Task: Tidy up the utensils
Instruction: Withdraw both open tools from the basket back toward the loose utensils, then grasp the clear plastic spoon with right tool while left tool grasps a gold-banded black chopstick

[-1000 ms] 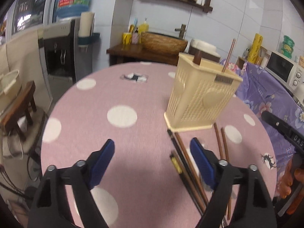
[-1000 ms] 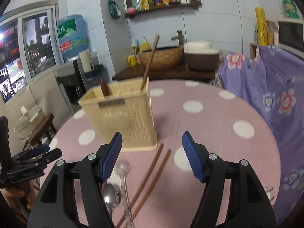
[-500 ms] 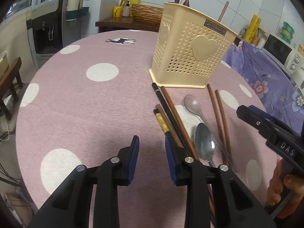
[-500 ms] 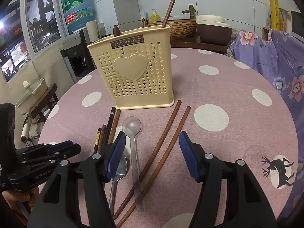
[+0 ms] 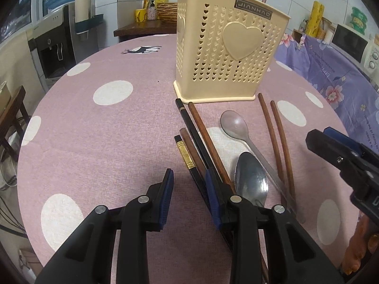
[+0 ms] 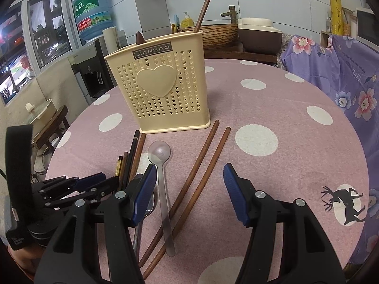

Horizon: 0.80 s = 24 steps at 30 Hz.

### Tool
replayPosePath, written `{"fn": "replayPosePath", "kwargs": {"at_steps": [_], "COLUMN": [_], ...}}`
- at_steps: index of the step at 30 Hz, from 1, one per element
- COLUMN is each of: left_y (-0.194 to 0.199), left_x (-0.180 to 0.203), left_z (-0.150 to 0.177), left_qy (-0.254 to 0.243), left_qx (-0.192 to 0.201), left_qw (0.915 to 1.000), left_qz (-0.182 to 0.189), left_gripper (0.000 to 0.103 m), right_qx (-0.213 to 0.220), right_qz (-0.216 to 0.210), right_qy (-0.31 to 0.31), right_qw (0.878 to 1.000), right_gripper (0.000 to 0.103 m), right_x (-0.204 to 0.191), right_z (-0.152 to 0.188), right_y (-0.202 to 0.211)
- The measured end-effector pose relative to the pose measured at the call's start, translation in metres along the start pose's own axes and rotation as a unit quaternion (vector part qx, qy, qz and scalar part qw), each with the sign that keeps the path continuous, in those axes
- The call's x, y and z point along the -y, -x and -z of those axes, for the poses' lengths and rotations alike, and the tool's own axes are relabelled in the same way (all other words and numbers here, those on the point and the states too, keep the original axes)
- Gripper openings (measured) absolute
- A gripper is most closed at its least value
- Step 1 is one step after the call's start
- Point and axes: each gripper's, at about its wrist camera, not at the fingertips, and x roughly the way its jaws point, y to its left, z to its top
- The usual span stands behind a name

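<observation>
**Grippers lowered over loose utensils, nothing picked yet**

Left wrist view: the left gripper (image 5: 189, 196) has its jaws narrowly apart and empty, having just been closing. The black chopstick with a gold band (image 5: 187, 158) lies just at one o'clock of them, beside brown chopsticks (image 5: 206, 137). The cream utensil holder (image 5: 227, 47), labelled "JIANHAO", stands at twelve o'clock.

Right wrist view: the right gripper (image 6: 189, 191) has its jaws wide apart, also having been closing, straddling a translucent spoon (image 6: 161, 163) and a brown chopstick pair (image 6: 203, 158). By my reading this is the reach-to-grasp step; next, centre on one utensil and close.
</observation>
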Motion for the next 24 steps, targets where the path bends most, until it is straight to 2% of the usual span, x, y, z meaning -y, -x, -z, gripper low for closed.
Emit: {"fn": "replayPosePath", "kwargs": {"at_steps": [2,10,19,24], "left_y": [0.000,0.010,0.019,0.023], "left_x": [0.000,-0.026,-0.028,-0.036], "left_z": [0.000,0.001,0.000,0.001], "left_qy": [-0.011,0.031,0.039,0.047], "left_qx": [0.000,-0.001,0.006,0.011], "left_qw": [0.9998,0.9995,0.9992,0.9988], "left_qz": [-0.015,0.002,0.007,0.001], "left_gripper": [0.029,0.029,0.029,0.038], "right_qx": [-0.001,-0.014,-0.094,-0.116], "right_qz": [0.000,-0.008,-0.043,-0.034], "right_qy": [0.001,0.005,0.040,0.066], "right_qw": [1.000,1.000,0.994,0.990], "right_gripper": [0.060,0.060,0.060,0.059], "right_x": [0.000,0.000,-0.024,-0.042], "right_z": [0.000,-0.005,-0.022,-0.028], "right_y": [0.000,-0.009,-0.059,-0.079]}}
